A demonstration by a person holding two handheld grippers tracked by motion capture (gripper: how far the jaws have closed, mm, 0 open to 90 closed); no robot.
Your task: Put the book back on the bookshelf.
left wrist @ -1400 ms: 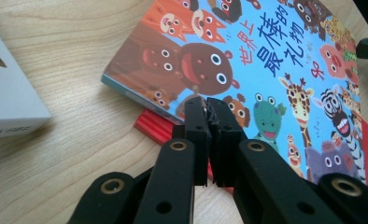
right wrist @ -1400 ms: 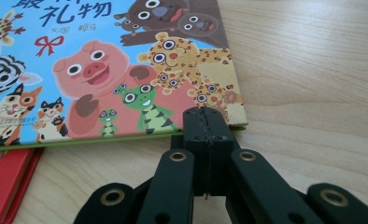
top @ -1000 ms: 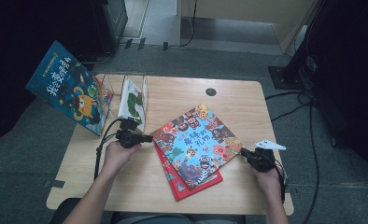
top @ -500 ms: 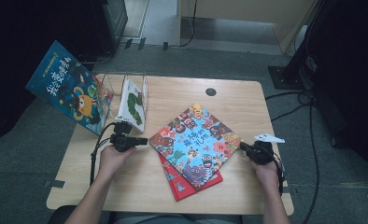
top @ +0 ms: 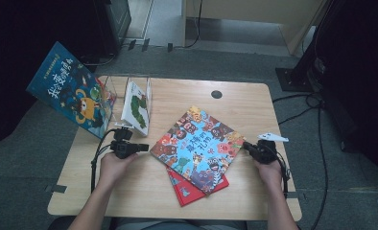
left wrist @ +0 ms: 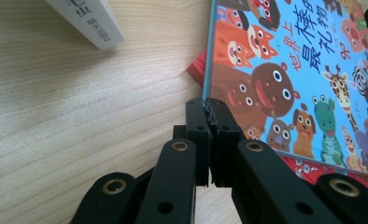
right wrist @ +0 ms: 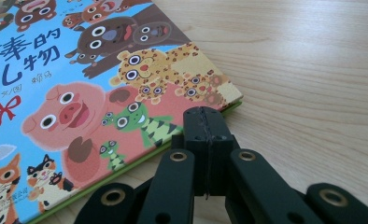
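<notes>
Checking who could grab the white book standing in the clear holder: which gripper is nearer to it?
Left. The left gripper sits just below the white book, at the colourful animal book's left corner; the right gripper is across that book, at its right corner.

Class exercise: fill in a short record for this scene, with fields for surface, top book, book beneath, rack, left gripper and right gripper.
surface: wooden table
top book: animal picture book, lying flat
book beneath: red book, partly covered
rack: clear rack holding a white book, blue book leaning at its outer side
left gripper: jaws shut, at the top book's left corner
right gripper: jaws shut, at its right corner
</notes>
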